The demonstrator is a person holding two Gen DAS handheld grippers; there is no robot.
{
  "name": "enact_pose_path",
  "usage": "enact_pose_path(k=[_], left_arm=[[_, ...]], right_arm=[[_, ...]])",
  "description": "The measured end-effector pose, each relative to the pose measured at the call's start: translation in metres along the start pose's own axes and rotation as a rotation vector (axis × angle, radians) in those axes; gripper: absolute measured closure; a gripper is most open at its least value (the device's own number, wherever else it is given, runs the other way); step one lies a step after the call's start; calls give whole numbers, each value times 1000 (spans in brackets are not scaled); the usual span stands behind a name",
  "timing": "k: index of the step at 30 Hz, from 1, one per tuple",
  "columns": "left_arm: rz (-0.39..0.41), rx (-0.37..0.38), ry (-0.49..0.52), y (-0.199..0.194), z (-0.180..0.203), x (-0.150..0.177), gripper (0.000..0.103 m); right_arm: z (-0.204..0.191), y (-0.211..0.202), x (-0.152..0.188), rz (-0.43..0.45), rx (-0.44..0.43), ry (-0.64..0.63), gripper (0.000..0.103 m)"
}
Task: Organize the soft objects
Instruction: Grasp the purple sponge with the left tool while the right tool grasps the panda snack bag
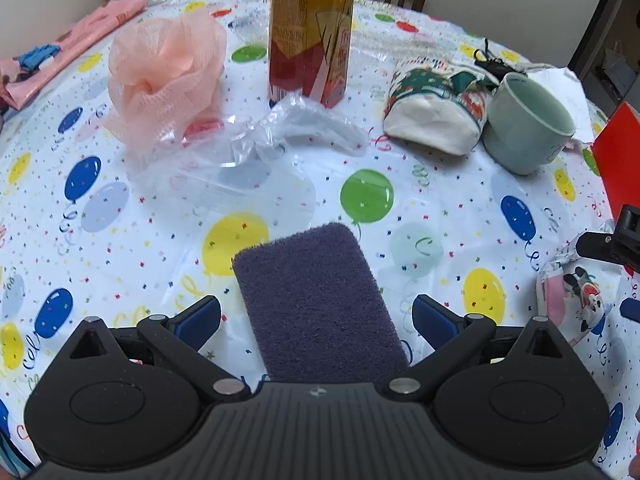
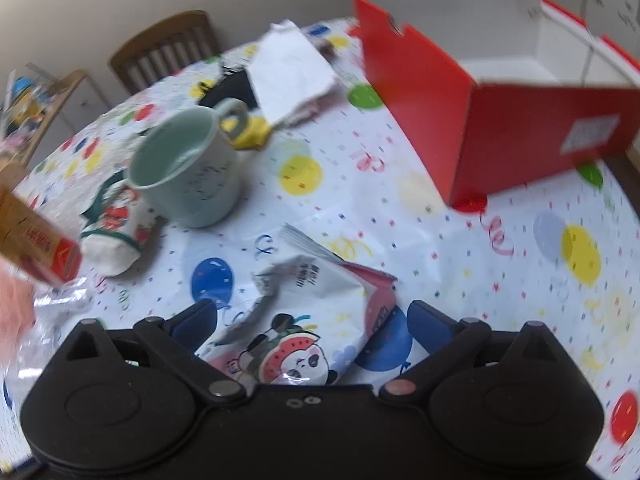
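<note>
My left gripper [image 1: 316,316] is open, its blue-padded fingers on either side of a dark purple sponge [image 1: 316,300] that lies flat on the balloon tablecloth [image 1: 400,168]. A pink mesh bath pouf [image 1: 168,68] sits far left. A printed fabric pouch [image 1: 436,108] lies far right. My right gripper [image 2: 312,320] is open around a crinkled white packet with a panda print [image 2: 308,312], which also shows in the left wrist view [image 1: 580,284]. An open red box [image 2: 500,112] stands beyond on the right.
A tall amber bottle with a red label [image 1: 312,32] stands at the back middle, clear plastic wrap [image 1: 248,148] in front of it. A pale green mug [image 1: 528,124] sits by the pouch. Pink cloth [image 1: 72,36] lies far left. Wooden chairs [image 2: 168,48] stand behind the table.
</note>
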State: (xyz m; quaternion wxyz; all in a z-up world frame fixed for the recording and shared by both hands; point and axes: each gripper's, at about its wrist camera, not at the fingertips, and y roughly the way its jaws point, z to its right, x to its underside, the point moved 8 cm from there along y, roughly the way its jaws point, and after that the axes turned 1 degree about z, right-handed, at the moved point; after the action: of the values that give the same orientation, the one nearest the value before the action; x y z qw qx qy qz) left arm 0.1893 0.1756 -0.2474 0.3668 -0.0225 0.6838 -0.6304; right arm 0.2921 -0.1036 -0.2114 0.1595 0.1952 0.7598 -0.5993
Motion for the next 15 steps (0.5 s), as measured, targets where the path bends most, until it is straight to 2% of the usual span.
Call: enact_pose_path(k=[2, 6, 15], left_arm=[[-21, 13, -17, 5, -1, 2, 1], [-37, 18, -19, 11, -2, 4, 14], [-29, 31, 2, 10, 0, 4, 22]], right_arm=[[5, 7, 2, -25, 15, 40, 6], [7, 16, 7, -62, 6, 108, 8], [-13, 21, 10, -82, 18, 39, 9]])
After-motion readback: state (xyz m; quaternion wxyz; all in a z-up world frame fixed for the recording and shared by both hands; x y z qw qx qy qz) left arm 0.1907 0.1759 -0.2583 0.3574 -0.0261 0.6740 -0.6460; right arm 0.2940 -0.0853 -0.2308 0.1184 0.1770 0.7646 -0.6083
